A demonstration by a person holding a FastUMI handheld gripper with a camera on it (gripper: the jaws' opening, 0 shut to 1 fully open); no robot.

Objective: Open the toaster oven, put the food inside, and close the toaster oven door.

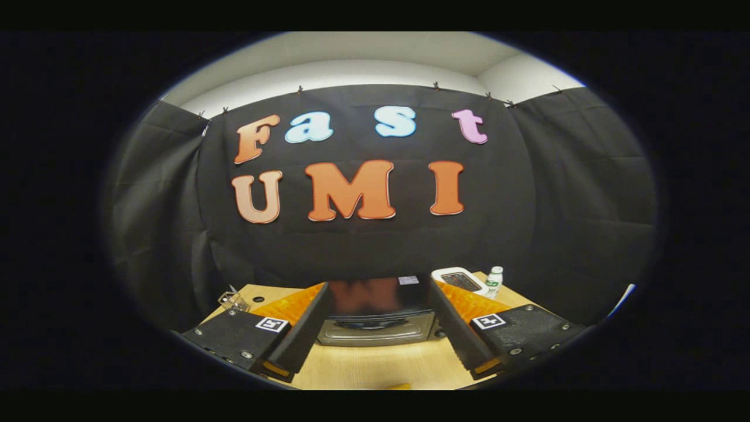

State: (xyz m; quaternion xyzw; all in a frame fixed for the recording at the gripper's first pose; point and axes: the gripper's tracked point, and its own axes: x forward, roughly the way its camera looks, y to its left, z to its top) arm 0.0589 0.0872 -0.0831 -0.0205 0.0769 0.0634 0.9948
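Pale wooden tabletop (375, 366): black glossy-topped toaster oven (375, 310), door closed, centred for approach. Gripper (375, 340) spread wide, empty, framing it; small plastic bottle (494, 281) behind the oven.

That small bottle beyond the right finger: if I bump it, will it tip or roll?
Probably tips easily: the bottle stands upright, tall and narrow, near the table's far edge. It looks like light plastic, so a nudge could slide it. Once down, its round body would likely roll. The tool is open, well short of it, facing the toaster oven.
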